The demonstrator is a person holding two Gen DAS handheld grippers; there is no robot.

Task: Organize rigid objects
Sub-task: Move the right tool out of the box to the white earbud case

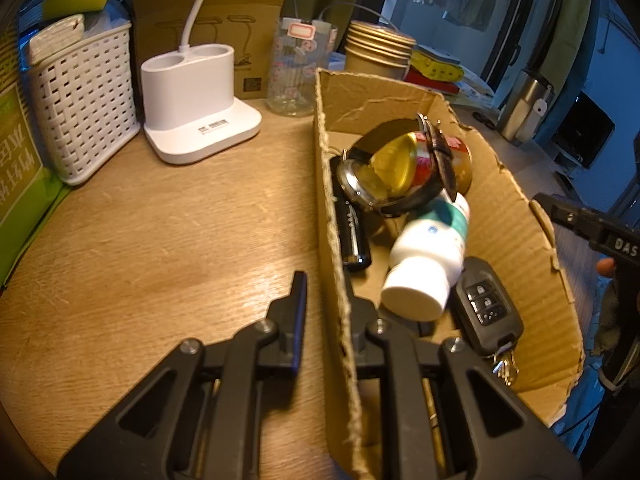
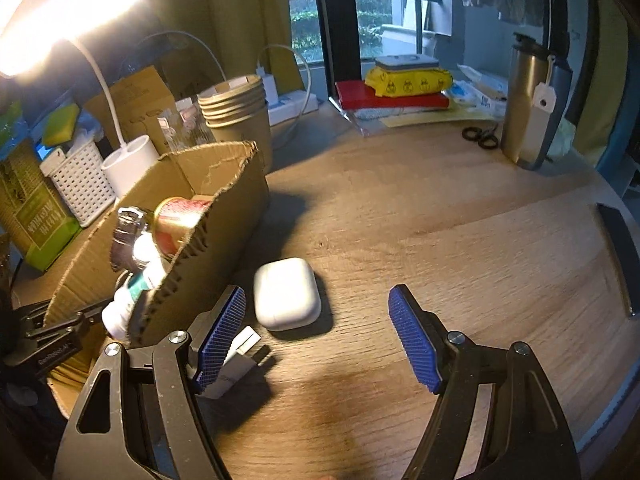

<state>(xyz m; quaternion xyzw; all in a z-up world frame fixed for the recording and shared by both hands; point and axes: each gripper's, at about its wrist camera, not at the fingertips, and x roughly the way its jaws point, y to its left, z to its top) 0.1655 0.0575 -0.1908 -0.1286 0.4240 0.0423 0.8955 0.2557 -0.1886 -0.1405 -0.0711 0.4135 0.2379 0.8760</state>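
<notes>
On the wooden table, the left gripper pinches the near wall of the torn brown cardboard box, one finger outside and one inside, nearly closed on the card; inside the box lie a slim black remote, a black-strapped wristwatch draped over a red and gold tin can, a white plastic bottle with a green label and a black car key fob; right of the box, a white rounded earbuds case rests on the table beside a white plug adapter; the right gripper hovers wide open, holding nothing, its blue ribbed pads flanking the case's near side without touching.
</notes>
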